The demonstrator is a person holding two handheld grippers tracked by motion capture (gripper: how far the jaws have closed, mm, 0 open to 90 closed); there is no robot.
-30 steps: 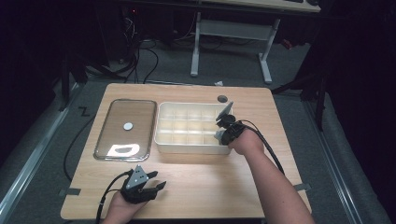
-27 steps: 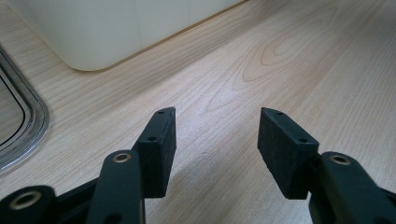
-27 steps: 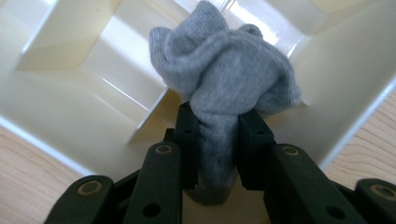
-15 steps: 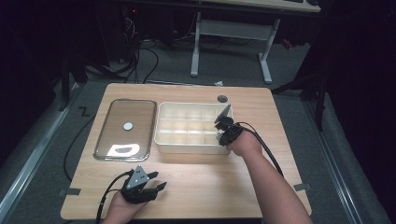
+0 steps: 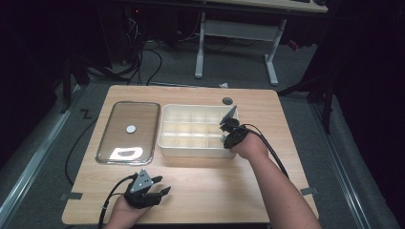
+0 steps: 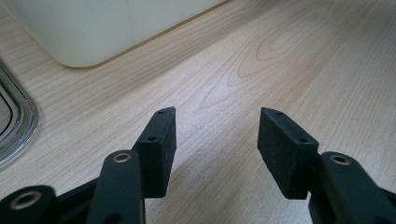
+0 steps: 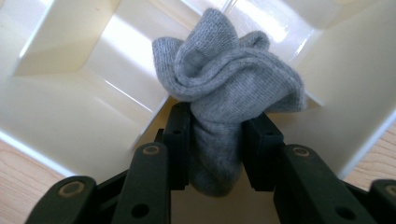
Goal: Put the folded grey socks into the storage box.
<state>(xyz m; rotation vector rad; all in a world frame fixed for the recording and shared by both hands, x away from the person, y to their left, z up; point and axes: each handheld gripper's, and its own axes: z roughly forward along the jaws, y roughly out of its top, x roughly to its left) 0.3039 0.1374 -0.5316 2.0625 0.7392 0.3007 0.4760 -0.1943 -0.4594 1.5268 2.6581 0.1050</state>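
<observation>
A bunched grey sock (image 7: 229,74) hangs between the jaws of my right gripper (image 7: 219,114), just over a compartment of the cream divided box (image 7: 70,107). Both pads touch the sock's lower part, and the jaws have just been opening with the sock between them. In the high view the right gripper (image 5: 228,129) sits at the right end of the box (image 5: 191,148), tilted into it. My left gripper (image 5: 162,191) rests low on the table near the front edge. Its jaws are open around bare wood (image 6: 217,121).
A clear lid or tray with a metal rim (image 5: 102,143) lies left of the box, its edge (image 6: 14,126) also in the left gripper view. A round cable hole (image 5: 228,101) sits behind the box. Bare wood stretches across the table's front.
</observation>
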